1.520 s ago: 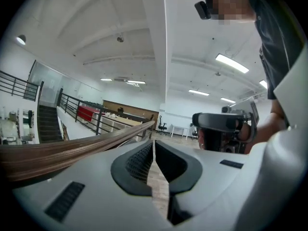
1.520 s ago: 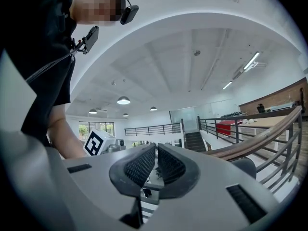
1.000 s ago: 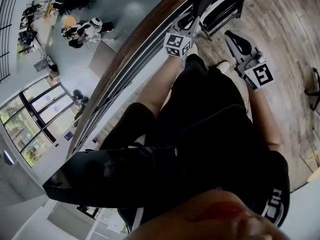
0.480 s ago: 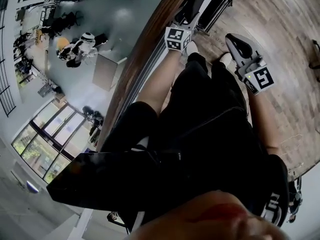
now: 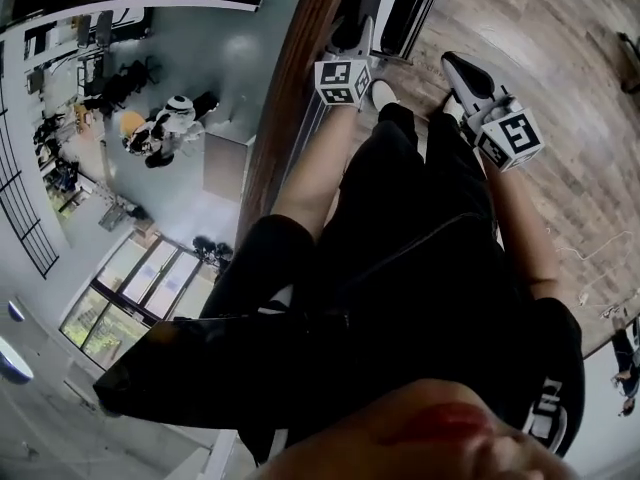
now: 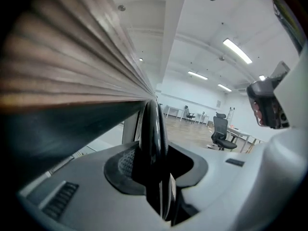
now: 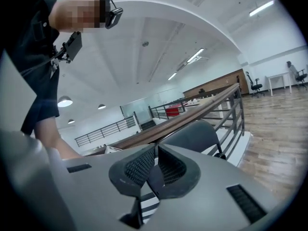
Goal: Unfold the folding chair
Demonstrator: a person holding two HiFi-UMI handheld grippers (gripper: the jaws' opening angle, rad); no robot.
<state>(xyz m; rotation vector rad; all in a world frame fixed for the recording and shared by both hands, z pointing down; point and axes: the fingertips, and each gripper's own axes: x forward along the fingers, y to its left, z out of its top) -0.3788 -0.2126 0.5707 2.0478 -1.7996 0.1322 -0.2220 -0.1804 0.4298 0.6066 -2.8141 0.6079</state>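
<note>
The folded black chair (image 5: 395, 3) leans against the railing at the top of the head view. My left gripper (image 5: 353, 36) reaches its near edge. In the left gripper view, a glossy black tube of the chair frame (image 6: 153, 129) stands upright between the jaws. The jaws have just been closing and the pads press on the tube. My right gripper (image 5: 455, 65) hangs to the right of the chair, apart from it, jaws shut with nothing between them. Its own view shows the shut gripper (image 7: 155, 153) in front of the chair's dark back panel (image 7: 192, 136).
A wooden handrail (image 5: 290, 98) on metal bars runs beside the chair, with a drop to a lower floor (image 5: 200, 68) on its left. Wood flooring (image 5: 570, 48) spreads to the right. My legs in black fill the middle. An office chair (image 6: 219, 131) stands far off.
Both grippers have sunk a little. The left one has come onto the chair's frame tube. The head view has swung, so the chair now sits higher in the picture.
</note>
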